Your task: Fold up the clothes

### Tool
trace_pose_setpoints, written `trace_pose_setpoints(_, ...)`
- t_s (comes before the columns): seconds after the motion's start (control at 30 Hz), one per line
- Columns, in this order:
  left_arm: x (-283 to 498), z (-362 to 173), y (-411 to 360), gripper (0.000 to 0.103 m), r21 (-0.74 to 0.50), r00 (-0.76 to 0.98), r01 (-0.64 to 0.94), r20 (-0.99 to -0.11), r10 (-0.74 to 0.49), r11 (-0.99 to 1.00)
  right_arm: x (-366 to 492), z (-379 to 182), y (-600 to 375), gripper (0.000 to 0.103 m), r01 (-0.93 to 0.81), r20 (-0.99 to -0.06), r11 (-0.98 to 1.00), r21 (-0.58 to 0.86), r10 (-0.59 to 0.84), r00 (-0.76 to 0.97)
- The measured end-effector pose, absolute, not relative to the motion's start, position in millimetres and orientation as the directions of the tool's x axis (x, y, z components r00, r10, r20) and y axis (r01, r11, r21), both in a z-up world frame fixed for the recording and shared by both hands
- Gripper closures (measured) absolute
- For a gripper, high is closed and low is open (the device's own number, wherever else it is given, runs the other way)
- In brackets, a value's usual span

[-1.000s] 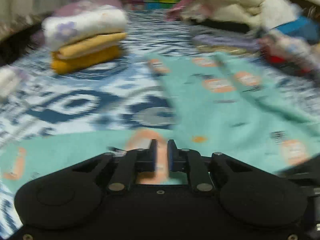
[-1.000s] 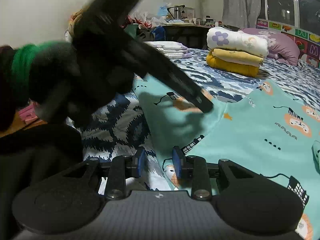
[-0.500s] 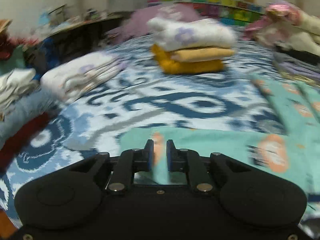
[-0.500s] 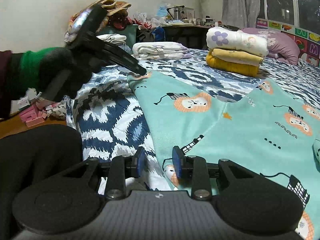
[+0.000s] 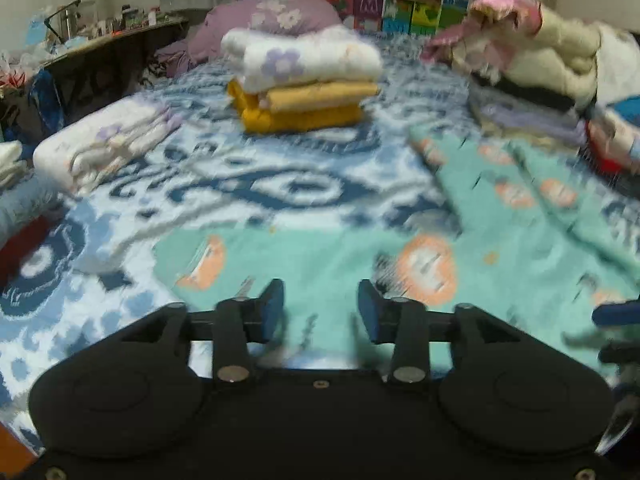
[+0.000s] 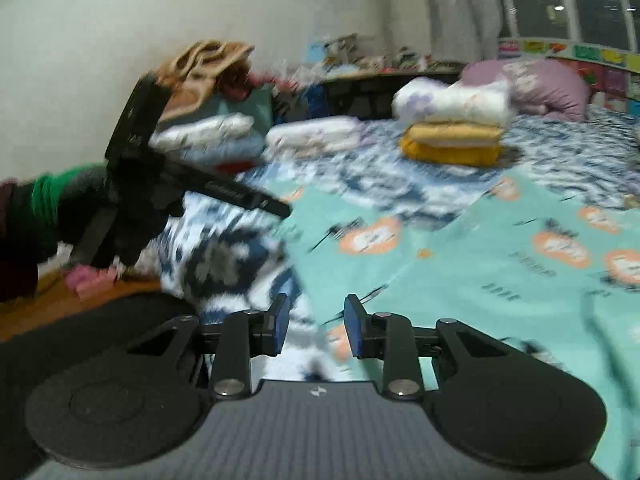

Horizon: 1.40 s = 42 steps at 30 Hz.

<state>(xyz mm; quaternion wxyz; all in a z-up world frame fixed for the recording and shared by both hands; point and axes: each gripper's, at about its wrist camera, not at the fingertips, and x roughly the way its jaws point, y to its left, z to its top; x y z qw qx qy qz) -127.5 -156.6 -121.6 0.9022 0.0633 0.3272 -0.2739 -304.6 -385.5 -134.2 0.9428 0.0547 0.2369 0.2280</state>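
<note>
Left gripper (image 5: pixel 320 304) has let go of the teal sheet's corner, jaws now wide | right gripper (image 6: pixel 312 324) wide, empty | teal cartoon-print sheet (image 5: pixel 320 264) spread flat on bed (image 5: pixel 248 184) | folded piles (image 5: pixel 304 92) behind; this sheet unfolded.

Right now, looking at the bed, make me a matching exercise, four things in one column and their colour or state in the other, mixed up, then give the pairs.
Column one:
1. left gripper
2. spread garment
3. bottom item of the folded stack
4. pillow

Column two:
A. purple with pale flowers
B. teal with orange prints, lying flat
C. mustard yellow
D. open, holding nothing

Pairs: 1-D, 2-B, 3-C, 4-A
</note>
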Motion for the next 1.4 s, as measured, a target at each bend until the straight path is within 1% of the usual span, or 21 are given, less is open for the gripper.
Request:
trace_pose_setpoints(0.03, -129, -115, -160, 0.056, -0.082, 0.637, 0.533, -0.616, -0.463, 0.842, -307, -129, -400, 0.070, -0.372, -0.404, 0.901, 0.224, 0.433, 0.806)
trace_pose_setpoints(0.07, -130, -109, -163, 0.048, -0.098, 0.639, 0.529, -0.607, -0.472, 0.843, -307, -125, -415, 0.068, -0.334, -0.391, 0.913, 0.233, 0.402, 0.828)
trace_pose_setpoints(0.1, -131, -103, -170, 0.044, -0.123, 0.637, 0.528, -0.597, -0.488, 0.840, -306, -123, -432, 0.067, -0.285, -0.381, 0.929, 0.237, 0.359, 0.852)
trace_pose_setpoints(0.2, -127, -96, -213, 0.043, -0.205, 0.598, 0.558, -0.572, -0.561, 0.804, -297, -122, -487, 0.067, -0.116, -0.358, 0.952, 0.284, 0.218, 0.908)
trace_pose_setpoints(0.27, -126, -99, -243, 0.042, -0.219, 0.578, 0.585, -0.562, -0.591, 0.781, -286, -127, -523, 0.066, -0.007, -0.357, 0.941, 0.339, 0.136, 0.924)
trace_pose_setpoints(0.33, -126, -105, -270, 0.042, -0.249, 0.552, 0.604, -0.554, -0.623, 0.757, -272, -139, -552, 0.065, 0.085, -0.383, 0.915, 0.395, 0.080, 0.920)
trace_pose_setpoints(0.4, -125, -116, -286, 0.042, -0.307, 0.521, 0.612, -0.537, -0.664, 0.729, -258, -151, -572, 0.065, 0.152, -0.423, 0.895, 0.419, 0.044, 0.905)
trace_pose_setpoints(0.5, -129, -135, -300, 0.042, -0.358, 0.473, 0.634, -0.523, -0.709, 0.686, -241, -161, -591, 0.065, 0.183, -0.462, 0.893, 0.410, 0.030, 0.886)
trace_pose_setpoints(0.63, -129, -151, -312, 0.043, -0.357, 0.424, 0.657, -0.553, -0.717, 0.664, -219, -164, -611, 0.064, 0.187, -0.482, 0.899, 0.396, 0.030, 0.876)
trace_pose_setpoints(0.73, -125, -160, -317, 0.042, -0.351, 0.411, 0.659, -0.572, -0.710, 0.665, -200, -166, -618, 0.060, 0.183, -0.489, 0.906, 0.380, 0.029, 0.872)
trace_pose_setpoints(0.87, -121, -174, -322, 0.042, -0.334, 0.402, 0.658, -0.603, -0.690, 0.675, -182, -174, -622, 0.054, 0.177, -0.532, 0.920, 0.349, 0.039, 0.846)
trace_pose_setpoints(1.1, -122, -176, -323, 0.042, -0.325, 0.412, 0.665, -0.591, -0.693, 0.672, -162, -180, -619, 0.054, 0.158, -0.534, 0.940, 0.301, 0.028, 0.845)
trace_pose_setpoints(1.13, -122, -176, -323, 0.042, -0.327, 0.412, 0.665, -0.591, -0.694, 0.672, -161, -179, -619, 0.055, 0.148, -0.529, 0.943, 0.299, 0.034, 0.848)
trace_pose_setpoints(1.2, -122, -176, -323, 0.042, -0.329, 0.411, 0.664, -0.590, -0.695, 0.672, -159, -178, -617, 0.060, 0.143, -0.528, 0.947, 0.289, 0.033, 0.848)
trace_pose_setpoints(1.23, -122, -176, -323, 0.042, -0.329, 0.411, 0.664, -0.589, -0.696, 0.671, -158, -178, -616, 0.067, 0.141, -0.529, 0.949, 0.283, 0.032, 0.848)
trace_pose_setpoints(1.3, -121, -176, -323, 0.042, -0.330, 0.410, 0.665, -0.589, -0.697, 0.670, -160, -175, -614, 0.075, 0.148, -0.525, 0.953, 0.263, 0.013, 0.851)
trace_pose_setpoints(1.37, -121, -177, -323, 0.042, -0.331, 0.409, 0.665, -0.588, -0.698, 0.669, -163, -172, -614, 0.088, 0.160, -0.511, 0.954, 0.253, -0.009, 0.860)
trace_pose_setpoints(1.4, -121, -177, -323, 0.042, -0.332, 0.408, 0.666, -0.588, -0.698, 0.668, -165, -170, -614, 0.091, 0.165, -0.503, 0.954, 0.252, -0.017, 0.864)
